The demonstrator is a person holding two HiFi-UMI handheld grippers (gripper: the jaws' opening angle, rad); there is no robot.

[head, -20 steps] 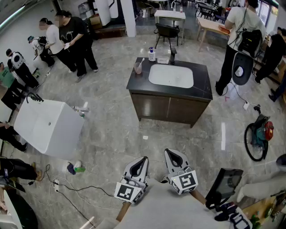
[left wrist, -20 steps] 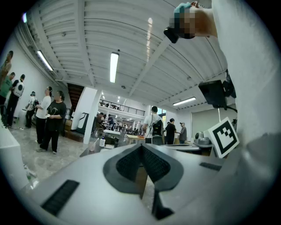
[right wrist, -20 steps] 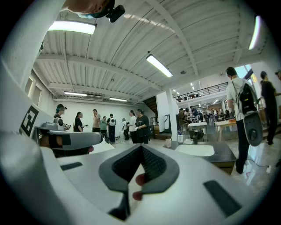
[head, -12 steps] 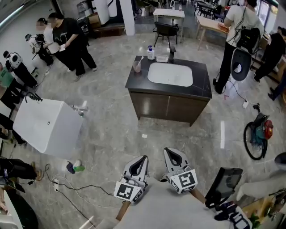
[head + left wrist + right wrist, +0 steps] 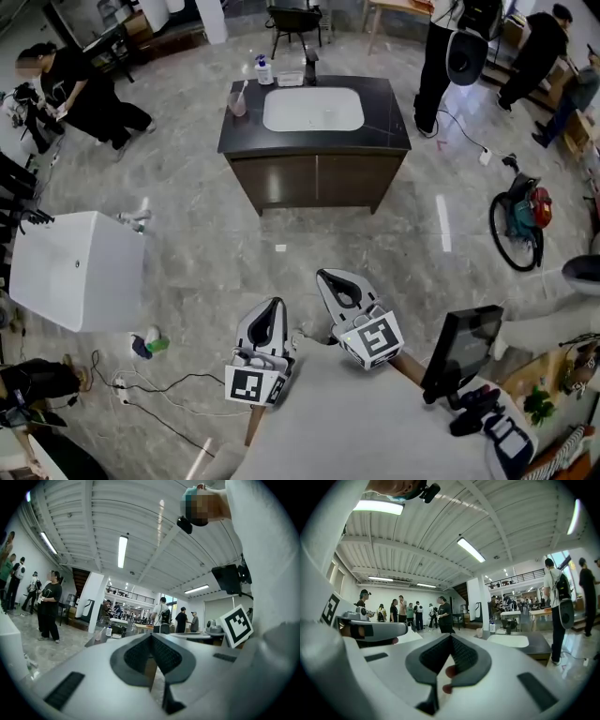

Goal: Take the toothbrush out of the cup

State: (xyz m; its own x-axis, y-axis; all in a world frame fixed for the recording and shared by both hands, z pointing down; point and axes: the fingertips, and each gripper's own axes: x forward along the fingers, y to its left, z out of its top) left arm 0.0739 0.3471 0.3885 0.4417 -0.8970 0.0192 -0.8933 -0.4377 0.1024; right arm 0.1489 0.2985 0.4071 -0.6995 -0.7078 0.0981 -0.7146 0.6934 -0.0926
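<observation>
L gripper [image 5: 273, 305]: jaws together, empty. R gripper [image 5: 325, 276]: same, pinched tight, nothing held. Cup [image 5: 238, 107] w/ toothbrush [image 5: 243, 90] inside sits well ahead of both, slightly left, on vanity counter [image 5: 389, 112] far-left corner. Vs earlier: vanity slid up-left in head view; both grippers still closed, side by side.

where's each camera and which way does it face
Head view: on the head, steeply down at the sink counter; left gripper and right gripper show.
Left gripper view: on that gripper, level along its shut jaws toward the counter; torso at right.
Right gripper view: likewise, on its gripper; left gripper at left.
Shared: all three see the cup.
</observation>
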